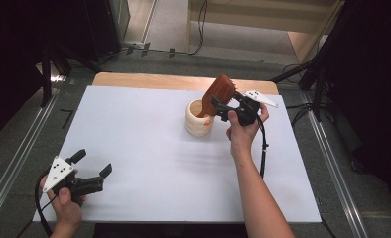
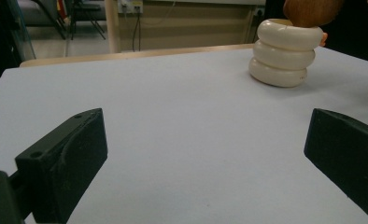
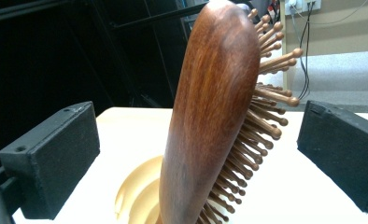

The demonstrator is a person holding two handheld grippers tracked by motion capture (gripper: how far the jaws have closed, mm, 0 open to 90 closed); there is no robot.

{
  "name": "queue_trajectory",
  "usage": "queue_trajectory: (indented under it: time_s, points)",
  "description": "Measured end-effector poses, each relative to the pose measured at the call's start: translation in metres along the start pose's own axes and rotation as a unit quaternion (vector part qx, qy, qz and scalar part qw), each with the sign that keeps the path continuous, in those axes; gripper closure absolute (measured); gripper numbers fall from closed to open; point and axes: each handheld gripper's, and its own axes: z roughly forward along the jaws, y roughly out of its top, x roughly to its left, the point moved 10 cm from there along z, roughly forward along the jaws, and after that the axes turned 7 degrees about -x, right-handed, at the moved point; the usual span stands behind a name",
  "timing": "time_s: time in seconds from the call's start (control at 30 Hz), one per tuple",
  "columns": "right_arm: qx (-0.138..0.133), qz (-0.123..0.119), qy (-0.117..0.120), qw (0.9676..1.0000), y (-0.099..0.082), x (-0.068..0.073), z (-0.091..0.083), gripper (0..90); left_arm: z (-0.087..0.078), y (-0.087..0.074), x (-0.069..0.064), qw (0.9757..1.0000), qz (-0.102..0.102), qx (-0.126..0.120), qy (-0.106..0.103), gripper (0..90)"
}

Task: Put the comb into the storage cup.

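Right hand-held gripper [image 3: 198,154] jaws wide either side of hairbrush [image 3: 215,116] leaning in cup [image 1: 199,118]; left hand-held gripper [image 1: 92,166] wide, idle

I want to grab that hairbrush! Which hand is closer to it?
The right. Its gripper already has open fingers on either side of the hairbrush standing in the cup. The left gripper sits far off, near the table's front corner.
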Motion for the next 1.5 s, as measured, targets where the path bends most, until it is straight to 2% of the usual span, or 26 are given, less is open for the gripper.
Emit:
queue_trajectory:
  time_s: [0.53,1.17,1.5]
  points:
    - [-0.004,-0.052,0.009,0.9986,0.008,0.009,-0.031,0.0,0.000,0.000,0.000,1.0000,0.002,0.001,0.001,0.2]
    - [-0.004,-0.078,-0.006,0.9969,0.000,-0.007,-0.068,0.0,0.001,-0.001,0.000,1.0000,0.003,0.002,0.002,0.2]
    - [-0.002,-0.074,-0.015,0.9971,-0.015,-0.020,-0.089,0.0,0.000,-0.001,-0.001,1.0000,0.004,0.003,0.002,0.2]
